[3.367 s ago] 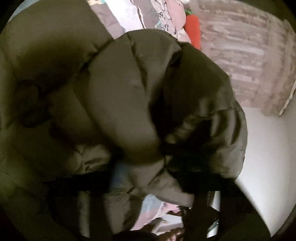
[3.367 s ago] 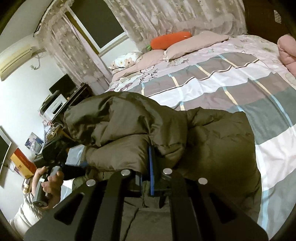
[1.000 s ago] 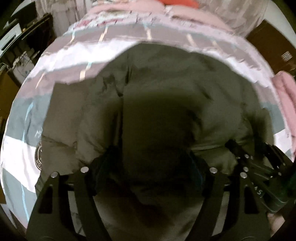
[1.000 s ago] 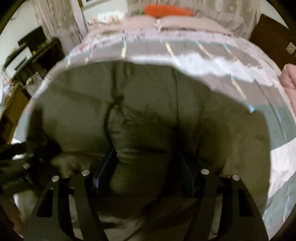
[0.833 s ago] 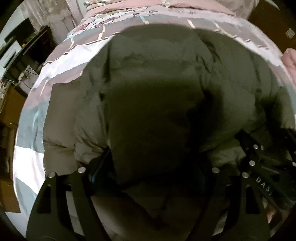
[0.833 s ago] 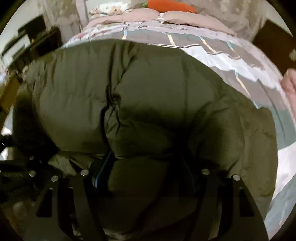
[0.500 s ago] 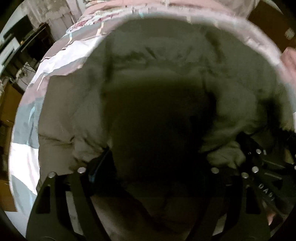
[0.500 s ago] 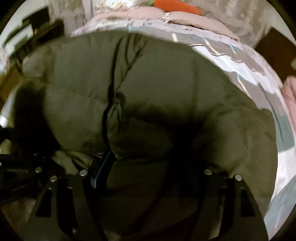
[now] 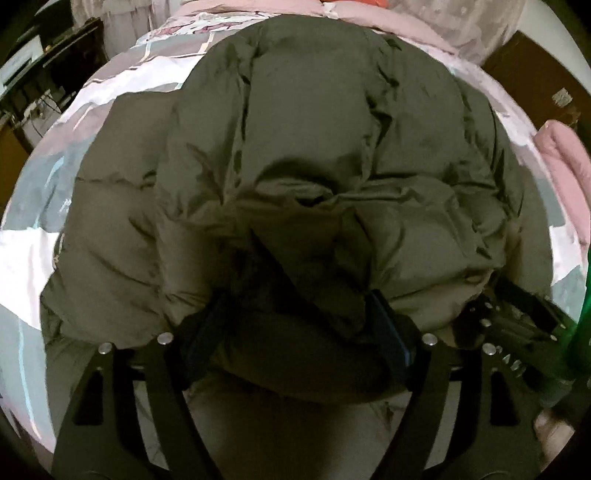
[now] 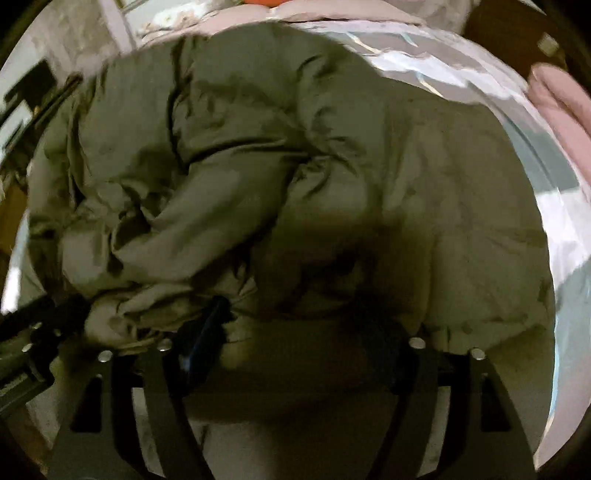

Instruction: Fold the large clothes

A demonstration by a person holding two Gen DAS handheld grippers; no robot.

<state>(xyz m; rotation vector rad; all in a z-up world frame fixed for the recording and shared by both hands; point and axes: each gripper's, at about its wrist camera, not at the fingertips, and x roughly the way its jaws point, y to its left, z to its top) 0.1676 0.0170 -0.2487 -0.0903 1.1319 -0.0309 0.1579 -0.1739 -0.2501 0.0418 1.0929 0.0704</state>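
Observation:
An olive green puffer jacket (image 9: 314, 155) lies bunched on the bed and fills both views; it also shows in the right wrist view (image 10: 295, 177). My left gripper (image 9: 295, 321) has its fingers spread wide, with a thick fold of the jacket bulging between them. My right gripper (image 10: 295, 328) also stands wide open around a fold of the jacket's near edge. The right gripper's body shows at the lower right of the left wrist view (image 9: 517, 332). The left gripper's body shows at the lower left of the right wrist view (image 10: 33, 339).
The bed has a striped grey, white and pink cover (image 9: 122, 81). Pink pillows (image 9: 369, 14) lie at the head. A pink folded blanket (image 9: 569, 158) sits at the right edge. Dark furniture (image 9: 48, 74) stands at the left of the bed.
Both grippers, shut on the jacket 3.4 s ago, now stand wide open. Over the last second the jacket has settled lower on the bed and both views have closed in on it.

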